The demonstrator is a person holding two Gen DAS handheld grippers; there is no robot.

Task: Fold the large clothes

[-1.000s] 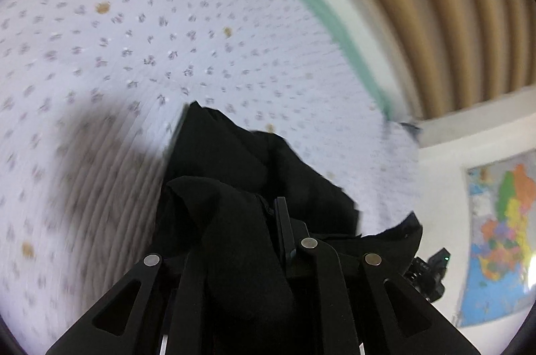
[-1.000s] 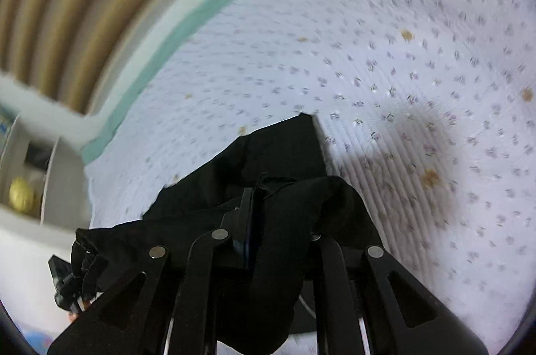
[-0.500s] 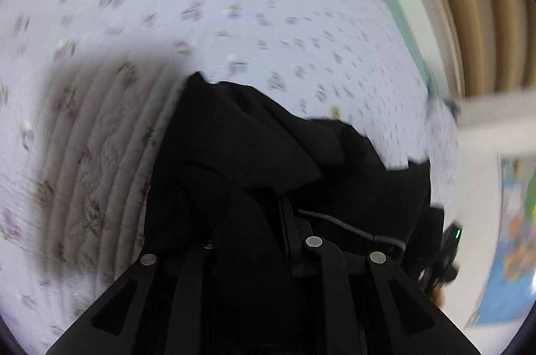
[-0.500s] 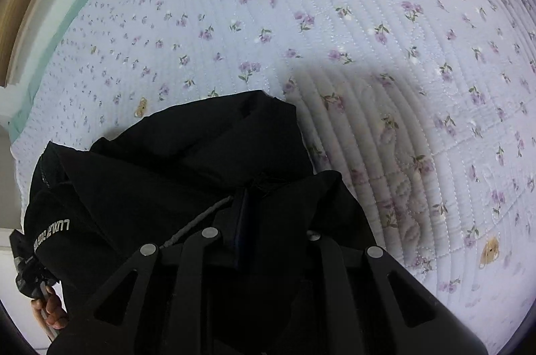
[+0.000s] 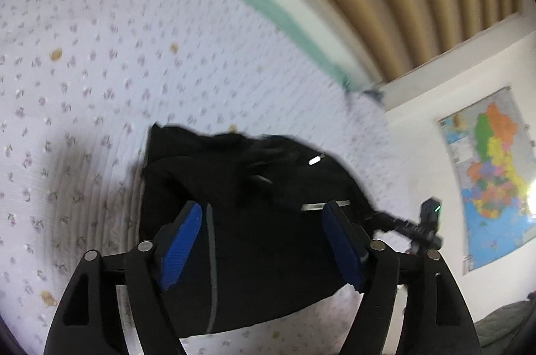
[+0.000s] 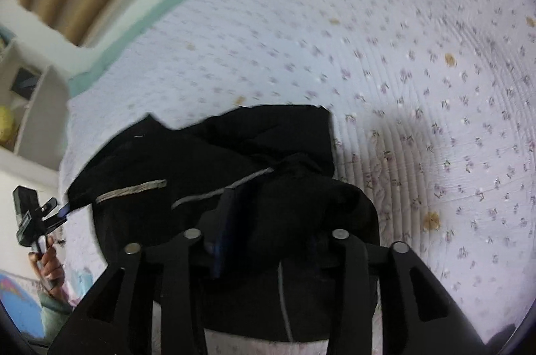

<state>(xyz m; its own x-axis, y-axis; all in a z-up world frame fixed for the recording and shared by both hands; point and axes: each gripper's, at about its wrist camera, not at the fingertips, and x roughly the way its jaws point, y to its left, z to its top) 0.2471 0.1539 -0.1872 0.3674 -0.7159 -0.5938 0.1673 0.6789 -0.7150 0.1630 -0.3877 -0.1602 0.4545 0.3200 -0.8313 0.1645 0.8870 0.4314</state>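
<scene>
The left gripper [image 5: 261,241] has just been opening; its blue pads are standing wide, clear of the black garment [image 5: 254,221] lying bunched near the bed's [image 5: 100,70] edge. The right gripper [image 6: 268,241] has been opening too, with cloth draping between its fingers.

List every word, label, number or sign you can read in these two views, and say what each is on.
No text can be read in either view.
Wall map: its print is too small and blurred to read.
Black garment: grey stripes only; no legible lettering shows.
Floral quilt: a printed pattern, no words.
</scene>
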